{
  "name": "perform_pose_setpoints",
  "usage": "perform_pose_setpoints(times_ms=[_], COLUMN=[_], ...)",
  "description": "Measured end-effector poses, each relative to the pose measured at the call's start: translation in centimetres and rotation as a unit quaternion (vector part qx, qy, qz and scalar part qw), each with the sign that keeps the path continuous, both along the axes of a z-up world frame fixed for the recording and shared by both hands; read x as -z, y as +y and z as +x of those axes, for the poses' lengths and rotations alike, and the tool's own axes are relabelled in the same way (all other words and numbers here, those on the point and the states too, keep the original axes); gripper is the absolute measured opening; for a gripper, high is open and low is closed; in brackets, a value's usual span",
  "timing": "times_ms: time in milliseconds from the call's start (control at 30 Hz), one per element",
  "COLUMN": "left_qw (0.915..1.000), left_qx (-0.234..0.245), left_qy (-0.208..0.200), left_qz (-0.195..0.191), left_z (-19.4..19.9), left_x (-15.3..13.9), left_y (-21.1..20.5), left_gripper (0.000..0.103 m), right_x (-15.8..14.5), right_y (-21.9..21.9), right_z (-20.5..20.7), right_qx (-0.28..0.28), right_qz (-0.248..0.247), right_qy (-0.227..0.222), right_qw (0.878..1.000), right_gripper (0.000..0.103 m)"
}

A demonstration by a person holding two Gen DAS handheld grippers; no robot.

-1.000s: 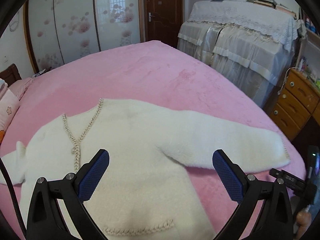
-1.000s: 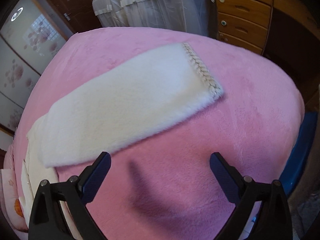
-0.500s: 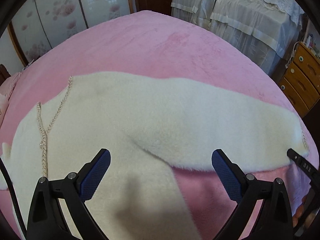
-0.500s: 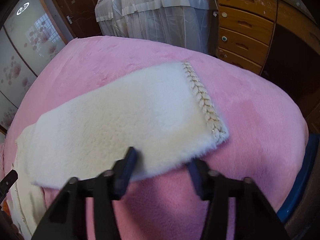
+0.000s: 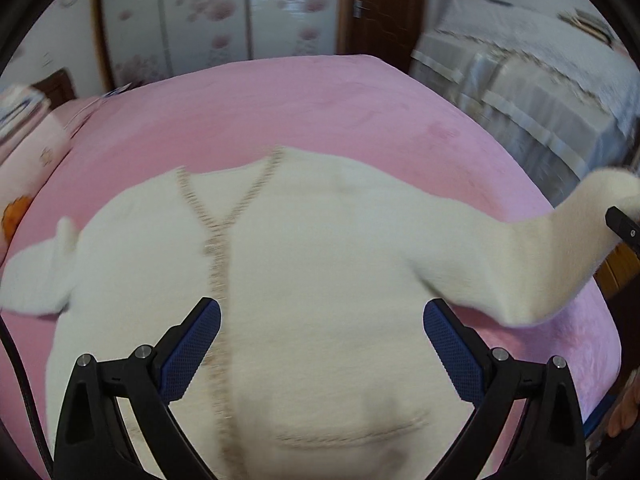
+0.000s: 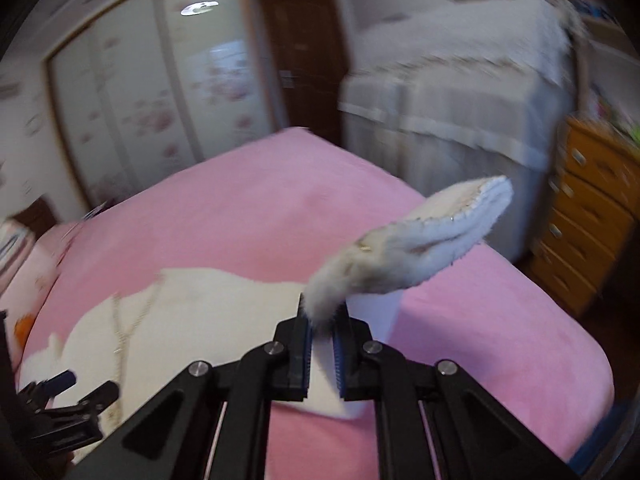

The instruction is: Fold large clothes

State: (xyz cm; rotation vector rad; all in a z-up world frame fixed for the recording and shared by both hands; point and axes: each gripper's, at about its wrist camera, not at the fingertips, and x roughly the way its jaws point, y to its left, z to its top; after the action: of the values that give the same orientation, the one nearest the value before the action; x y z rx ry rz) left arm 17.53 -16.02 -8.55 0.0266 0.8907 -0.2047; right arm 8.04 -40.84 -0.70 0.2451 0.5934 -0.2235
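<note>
A fluffy white cardigan (image 5: 320, 280) with beige braided trim lies face up on the pink bed (image 5: 280, 112). My left gripper (image 5: 320, 344) is open and empty, hovering above the cardigan's lower body. My right gripper (image 6: 322, 332) is shut on the cardigan's right sleeve (image 6: 400, 256) near the cuff and holds it lifted off the bed. The lifted sleeve also shows in the left wrist view (image 5: 560, 248), with the right gripper's tip (image 5: 622, 226) at the far right. The left gripper (image 6: 68, 396) shows at lower left of the right wrist view.
The pink bed (image 6: 260, 208) has a pillow (image 5: 28, 152) at its left. A white covered piece of furniture (image 5: 540, 88) and a wooden drawer chest (image 6: 592, 208) stand to the right. A wardrobe (image 5: 208, 12) and a dark door (image 5: 380, 4) are behind.
My right gripper has closed on the sleeve's cuff end and lifted it off the bed. My left gripper has pulled back and shifted left over the cardigan's body, still open.
</note>
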Motion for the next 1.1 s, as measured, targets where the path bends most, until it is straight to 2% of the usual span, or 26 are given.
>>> perform_pose_setpoints(times_ms=[67, 167, 267, 300, 367, 467, 533, 600, 700, 800, 867, 1033, 1100], left_qw=[0.9996, 0.9982, 0.9961, 0.9947, 0.9909, 0.9843, 0.9796, 0.9736, 0.9591, 0.9477, 0.9406, 0.9310, 0.9298], left_qx=[-0.024, -0.048, -0.047, -0.045, -0.035, -0.009, 0.012, 0.034, 0.055, 0.062, 0.063, 0.057, 0.062], left_qy=[0.003, 0.011, 0.029, 0.040, 0.063, 0.091, 0.101, 0.112, 0.138, 0.166, 0.191, 0.226, 0.227], left_qz=[-0.014, -0.033, -0.069, -0.084, -0.113, -0.151, -0.174, -0.196, -0.241, -0.265, -0.273, -0.281, -0.283], left_z=[0.1, 0.3, 0.7, 0.7, 1.2, 1.5, 1.6, 1.9, 2.5, 3.7, 4.4, 5.5, 5.9], left_x=[0.1, 1.0, 2.8, 3.5, 4.8, 6.6, 7.4, 8.1, 9.4, 10.7, 12.0, 14.8, 15.1], left_y=[3.5, 8.0, 11.1, 11.8, 12.6, 12.8, 12.3, 11.5, 10.2, 8.7, 7.7, 6.0, 5.2], left_gripper=[0.101, 0.101, 0.101, 0.101, 0.101, 0.098, 0.090, 0.082, 0.078, 0.074, 0.065, 0.061, 0.055], right_x=[-0.2, 2.0, 6.7, 8.3, 11.9, 13.7, 13.3, 12.5, 12.1, 12.5, 13.4, 14.8, 15.1], right_y=[4.4, 10.9, 15.9, 17.2, 19.1, 18.9, 18.2, 16.5, 15.2, 13.7, 13.0, 12.0, 12.0], right_z=[1.5, 3.6, 5.4, 5.8, 6.3, 5.1, 3.6, 1.9, -0.1, -1.4, -1.9, -2.7, -2.8], right_qx=[-0.057, -0.133, -0.194, -0.210, -0.233, -0.237, -0.240, -0.231, -0.220, -0.205, -0.196, -0.187, -0.186], right_qz=[-0.017, -0.033, -0.040, -0.047, -0.066, -0.069, -0.049, -0.036, -0.025, 0.001, 0.020, 0.051, 0.050], right_qy=[-0.004, 0.017, 0.072, 0.095, 0.159, 0.182, 0.174, 0.157, 0.150, 0.162, 0.173, 0.188, 0.191], right_qw=[0.998, 0.990, 0.978, 0.972, 0.957, 0.952, 0.954, 0.960, 0.964, 0.965, 0.965, 0.963, 0.963], right_gripper=[0.009, 0.009, 0.013, 0.018, 0.024, 0.032, 0.047, 0.055, 0.055, 0.055, 0.055, 0.055, 0.055])
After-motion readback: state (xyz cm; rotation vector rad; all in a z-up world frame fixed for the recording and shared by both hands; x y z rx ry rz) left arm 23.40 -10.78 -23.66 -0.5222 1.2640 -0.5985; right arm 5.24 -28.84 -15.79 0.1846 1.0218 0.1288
